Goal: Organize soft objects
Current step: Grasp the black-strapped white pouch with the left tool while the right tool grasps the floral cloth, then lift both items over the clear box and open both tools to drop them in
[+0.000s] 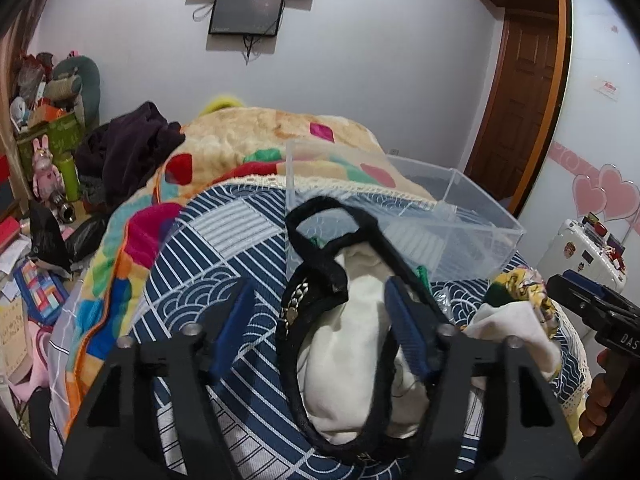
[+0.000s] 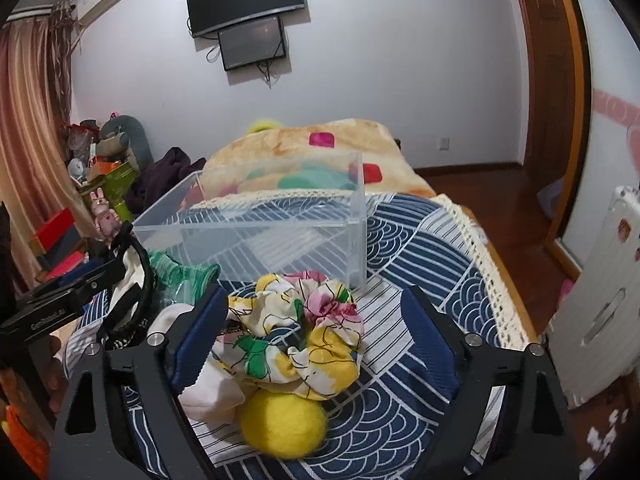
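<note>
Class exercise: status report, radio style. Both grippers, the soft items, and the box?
Left gripper open astride the white cloth and black strap. Right gripper open around the floral scrunchie. Clear box empty, nothing blocking.

Clear glossy plastic box [image 2: 256,232] on matt patterned cloth cover [image 2: 400,400]; fuzzy yellow ball [image 2: 282,424].

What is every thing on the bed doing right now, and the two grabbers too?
clear box: upright, open on top, nothing inside.
floral scrunchie: crumpled, lying between the right gripper's open fingers, not pinched.
yellow ball: resting on the cover, under the scrunchie's near edge.
white cloth: heaped, with the black strap looped round it.
black strap: loose loop.
left gripper: open around cloth and strap.
right gripper: open.
</note>
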Demonstrator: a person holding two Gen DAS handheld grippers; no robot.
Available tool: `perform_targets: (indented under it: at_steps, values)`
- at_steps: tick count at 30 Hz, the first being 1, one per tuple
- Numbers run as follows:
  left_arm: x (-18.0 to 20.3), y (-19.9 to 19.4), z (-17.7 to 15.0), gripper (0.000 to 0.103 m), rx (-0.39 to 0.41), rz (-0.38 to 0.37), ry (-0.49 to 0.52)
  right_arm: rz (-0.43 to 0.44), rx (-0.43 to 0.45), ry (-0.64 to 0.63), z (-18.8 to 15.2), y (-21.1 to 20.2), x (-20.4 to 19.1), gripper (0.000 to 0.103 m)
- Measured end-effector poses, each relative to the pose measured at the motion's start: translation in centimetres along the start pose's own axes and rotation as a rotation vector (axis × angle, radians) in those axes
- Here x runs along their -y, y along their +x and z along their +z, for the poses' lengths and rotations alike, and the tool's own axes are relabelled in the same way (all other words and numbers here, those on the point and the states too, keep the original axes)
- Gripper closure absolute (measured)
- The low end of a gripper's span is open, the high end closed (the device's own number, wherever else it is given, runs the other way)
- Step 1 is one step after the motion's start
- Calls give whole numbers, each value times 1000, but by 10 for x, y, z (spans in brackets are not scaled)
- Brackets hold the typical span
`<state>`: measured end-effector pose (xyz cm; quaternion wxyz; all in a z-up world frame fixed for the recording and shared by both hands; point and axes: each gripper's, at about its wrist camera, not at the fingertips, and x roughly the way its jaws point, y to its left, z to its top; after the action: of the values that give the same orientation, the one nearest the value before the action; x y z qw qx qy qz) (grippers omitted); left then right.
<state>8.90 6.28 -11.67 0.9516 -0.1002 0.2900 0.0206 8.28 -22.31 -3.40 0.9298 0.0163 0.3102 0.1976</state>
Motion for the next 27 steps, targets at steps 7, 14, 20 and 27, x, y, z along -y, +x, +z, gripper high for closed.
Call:
perform_targets:
  at_steps: [7, 14, 20, 27]
  values:
    - [0, 8, -5, 73, -24, 15, 22, 34, -88, 50, -7, 17, 12, 51]
    - [1, -5, -1, 83, 33, 13, 27, 56, -91, 80, -8, 15, 17, 82]
    - [7, -29, 7, 84, 105, 0, 40, 43, -40, 71, -2, 7, 16, 90]
    - [12, -54, 25, 84, 179, -5, 43, 30, 36, 50, 13, -11, 9, 91]
